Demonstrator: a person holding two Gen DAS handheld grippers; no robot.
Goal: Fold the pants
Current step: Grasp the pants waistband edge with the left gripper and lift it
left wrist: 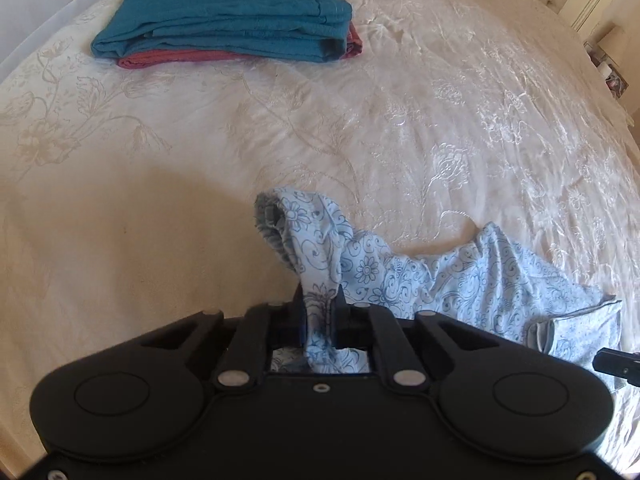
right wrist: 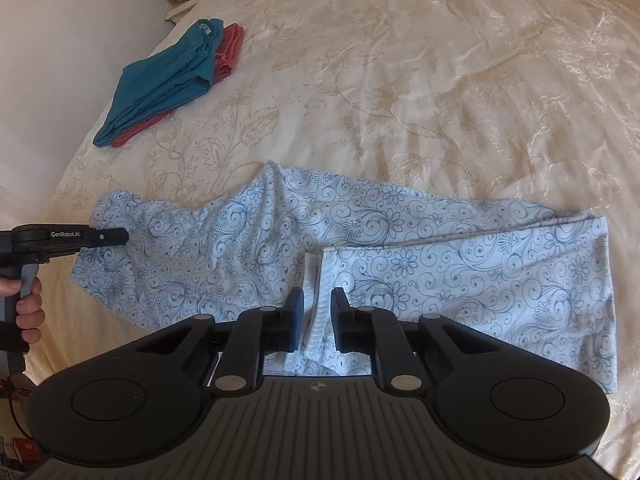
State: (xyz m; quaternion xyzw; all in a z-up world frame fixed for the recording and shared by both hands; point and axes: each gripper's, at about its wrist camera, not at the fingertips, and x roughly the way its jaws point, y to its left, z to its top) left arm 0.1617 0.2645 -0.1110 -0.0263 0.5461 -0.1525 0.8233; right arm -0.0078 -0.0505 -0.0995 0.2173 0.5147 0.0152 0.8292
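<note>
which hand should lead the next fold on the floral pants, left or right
Probably left. The left gripper is already shut on a bunch of the floral pants, with the cloth lifted off the bed. The right gripper only straddles a hem edge, a gap showing at its pads, so it must close first.

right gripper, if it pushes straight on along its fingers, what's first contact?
Probably the hemmed edge of the floral pants, which already lies between the fingers of the right gripper; the pads don't look pressed on it. Beneath that is the bedspread. Depth unclear.
</note>
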